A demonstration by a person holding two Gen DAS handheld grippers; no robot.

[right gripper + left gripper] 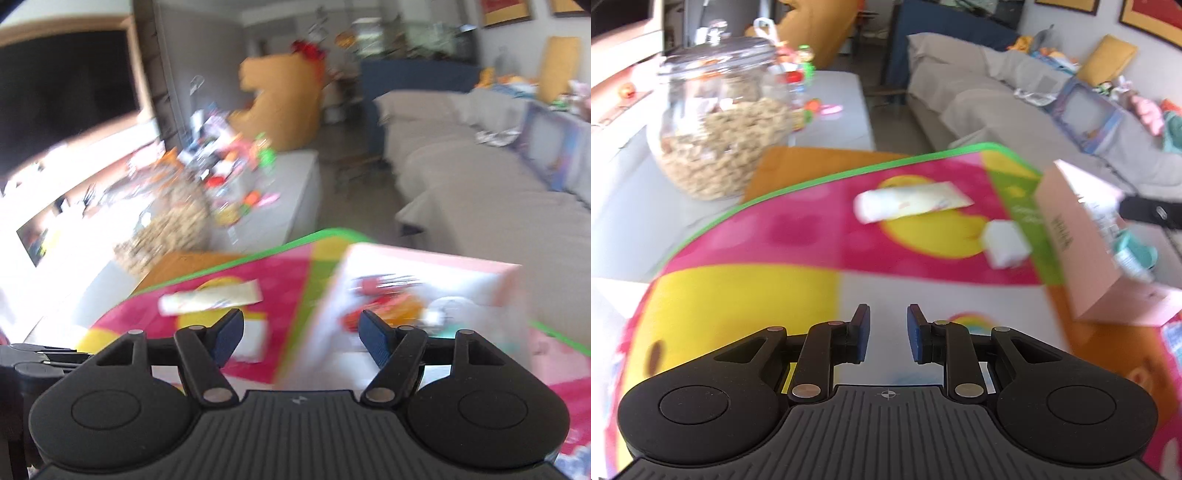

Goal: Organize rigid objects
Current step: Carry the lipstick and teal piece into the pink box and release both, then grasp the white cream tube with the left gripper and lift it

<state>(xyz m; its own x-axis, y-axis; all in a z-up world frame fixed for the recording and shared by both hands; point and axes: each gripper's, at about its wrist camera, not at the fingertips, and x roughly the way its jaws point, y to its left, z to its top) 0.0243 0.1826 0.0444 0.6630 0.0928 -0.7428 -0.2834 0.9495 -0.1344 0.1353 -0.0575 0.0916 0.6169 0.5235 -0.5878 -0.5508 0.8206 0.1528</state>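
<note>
A pink open box (1086, 243) stands on the colourful play mat (798, 240) at the right; it holds several small items and also shows in the right wrist view (424, 280). A flat white and yellow packet (912, 201) lies on the mat's middle, and shows in the right wrist view (210, 297). A small white block (1006, 242) lies beside the box. My left gripper (888, 332) is open and empty above the mat's near part. My right gripper (302, 339) is open wide and empty, just in front of the box. Both views are blurred.
A large glass jar (720, 118) of cereal stands at the left beyond the mat. A white low table (846, 107) with toys lies behind it. A grey sofa (1015, 110) runs along the right. The right gripper's body (1152, 212) shows behind the box.
</note>
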